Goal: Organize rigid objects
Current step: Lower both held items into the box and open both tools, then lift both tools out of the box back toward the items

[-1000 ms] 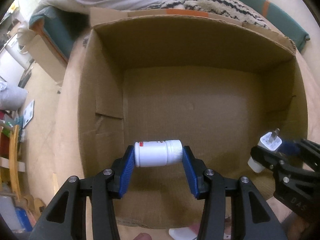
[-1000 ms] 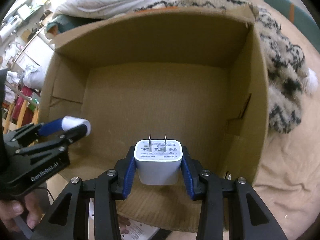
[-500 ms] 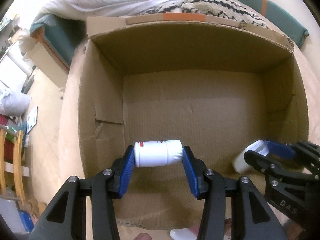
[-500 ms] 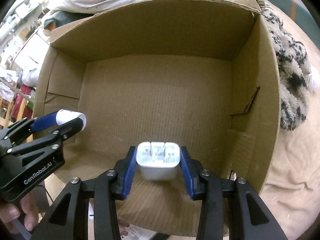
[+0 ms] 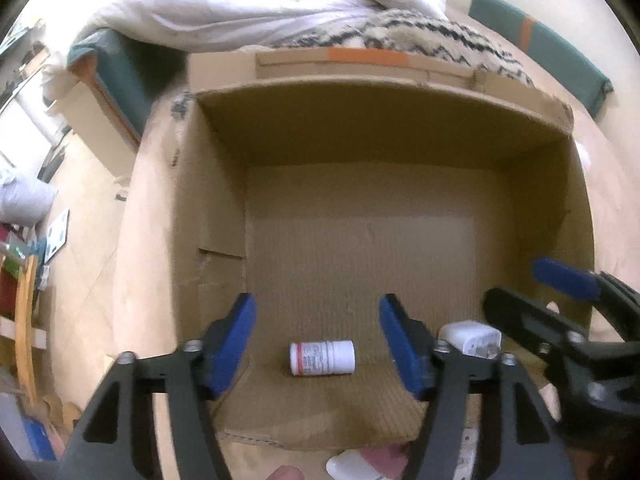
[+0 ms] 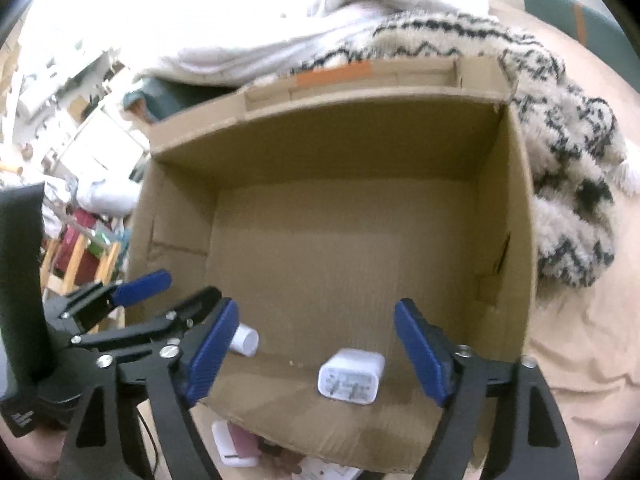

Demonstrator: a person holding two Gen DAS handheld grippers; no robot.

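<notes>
Now both grippers hang over the open cardboard box (image 5: 400, 136), and nothing is held. The left gripper (image 5: 318, 322) has just been opening its jaws; the white pill bottle (image 5: 322, 358) lies on its side on the box floor below them, touching neither pad. The right gripper (image 6: 316, 328) has also just been opening, and its jaws stand very wide. The white charger plug (image 6: 351, 376) rests on the box floor under them, near the front wall, just beside the bottle.
</notes>
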